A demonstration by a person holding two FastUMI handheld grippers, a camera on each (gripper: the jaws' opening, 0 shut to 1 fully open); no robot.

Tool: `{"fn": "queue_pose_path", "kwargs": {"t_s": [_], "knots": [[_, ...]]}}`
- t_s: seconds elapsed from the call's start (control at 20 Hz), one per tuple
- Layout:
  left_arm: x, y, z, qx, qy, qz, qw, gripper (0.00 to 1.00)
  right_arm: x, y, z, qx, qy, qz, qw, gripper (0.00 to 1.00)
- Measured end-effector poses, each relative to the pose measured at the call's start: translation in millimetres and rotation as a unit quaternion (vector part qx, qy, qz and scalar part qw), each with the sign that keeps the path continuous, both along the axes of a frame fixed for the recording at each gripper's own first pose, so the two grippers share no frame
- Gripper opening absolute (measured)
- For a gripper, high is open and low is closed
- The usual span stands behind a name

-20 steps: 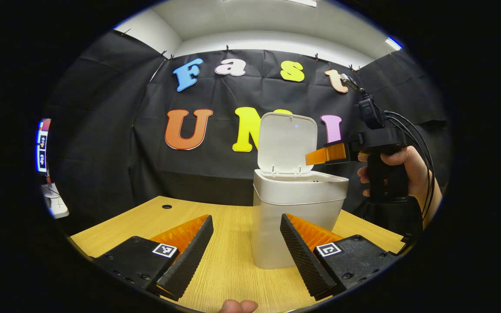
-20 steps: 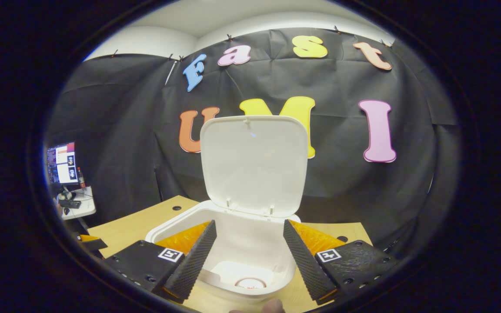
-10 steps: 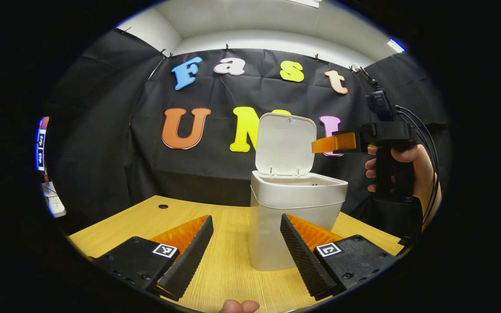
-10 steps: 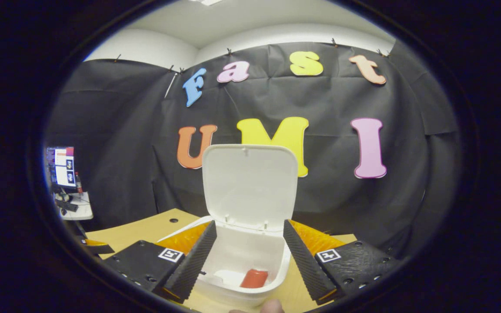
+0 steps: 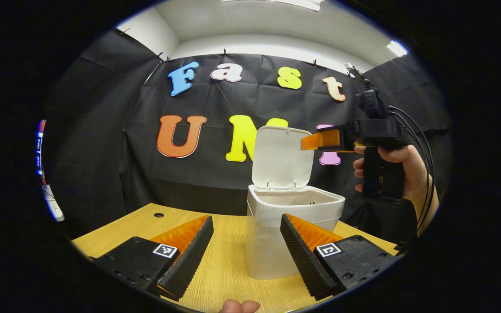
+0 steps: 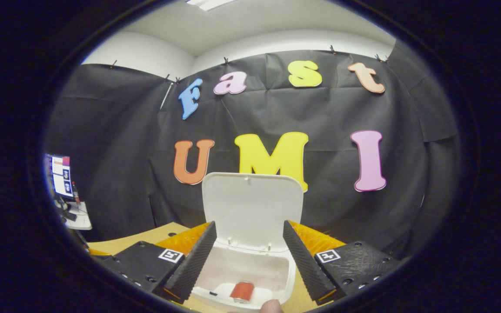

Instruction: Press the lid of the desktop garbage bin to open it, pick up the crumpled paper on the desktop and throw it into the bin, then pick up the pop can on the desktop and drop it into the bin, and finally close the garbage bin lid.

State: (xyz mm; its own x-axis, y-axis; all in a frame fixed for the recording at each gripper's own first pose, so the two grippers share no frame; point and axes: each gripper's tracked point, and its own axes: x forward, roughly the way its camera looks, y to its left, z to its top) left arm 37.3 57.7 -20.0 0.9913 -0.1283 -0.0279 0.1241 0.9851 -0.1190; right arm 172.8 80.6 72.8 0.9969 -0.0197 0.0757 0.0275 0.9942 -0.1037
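White plastic forms the garbage bin (image 5: 292, 217), which stands on the wooden worktop (image 5: 228, 261) with its lid (image 5: 282, 157) swung up and held upright at the rear hinge. Inside the bin (image 6: 250, 278), as seen in the right gripper view, the red pop can (image 6: 242, 290) is lying at the bottom, and a pale patch beside it could be the crumpled paper, though this cannot be told for certain. The raised lid (image 6: 252, 211) is seen from its inner face in that view, directly ahead of the right hand-held gripper (image 6: 250, 254), whose 2 fingers are spread apart with nothing between them, above the near side of the bin's mouth. In the left gripper view, the right hand-held gripper (image 5: 320, 141) is seen held by a hand (image 5: 400, 171) at about the height of the lid's top edge, to the right of the bin, with cables trailing from its body. The left hand-held gripper (image 5: 247, 254) is held low over the worktop in front of the bin, its fingers released wide and grasping nothing. A round hole (image 5: 158, 215) is cut in the worktop near its far left corner.
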Motion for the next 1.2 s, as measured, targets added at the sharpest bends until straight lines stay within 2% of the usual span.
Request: {"fn": "queue_pose_path", "kwargs": {"t_s": [0.25, 0.45, 0.6, 0.8, 0.95, 1.05, 1.2], "knots": [[12, 0, 18, -0.025, 0.002, -0.011, 1.0, 1.0, 25, 4, 29, -0.014, -0.036, -0.016, 0.999, 0.95], [18, 7, 24, -0.017, -0.005, -0.004, 1.0, 0.99, 45, 9, 44, -0.029, -0.067, -0.029, 0.997, 0.94], [23, 9, 24, -0.015, -0.006, -0.007, 1.0, 0.98, 54, 13, 56, 0.007, -0.084, -0.018, 0.996, 0.94], [26, 12, 19, -0.011, -0.006, -0.013, 1.0, 0.98, 62, 13, 77, 0.007, -0.126, -0.023, 0.992, 0.92], [25, 11, 19, -0.009, -0.01, -0.014, 1.0, 1.0, 71, 9, 81, -0.005, -0.137, -0.031, 0.99, 0.94], [25, 10, 19, -0.006, -0.013, -0.016, 1.0, 0.98, 77, 9, 84, -0.006, -0.143, -0.033, 0.989, 0.96], [25, 10, 22, 0.002, -0.02, -0.013, 1.0, 0.98, 84, 9, 84, -0.001, -0.149, -0.033, 0.988, 0.94]]}}
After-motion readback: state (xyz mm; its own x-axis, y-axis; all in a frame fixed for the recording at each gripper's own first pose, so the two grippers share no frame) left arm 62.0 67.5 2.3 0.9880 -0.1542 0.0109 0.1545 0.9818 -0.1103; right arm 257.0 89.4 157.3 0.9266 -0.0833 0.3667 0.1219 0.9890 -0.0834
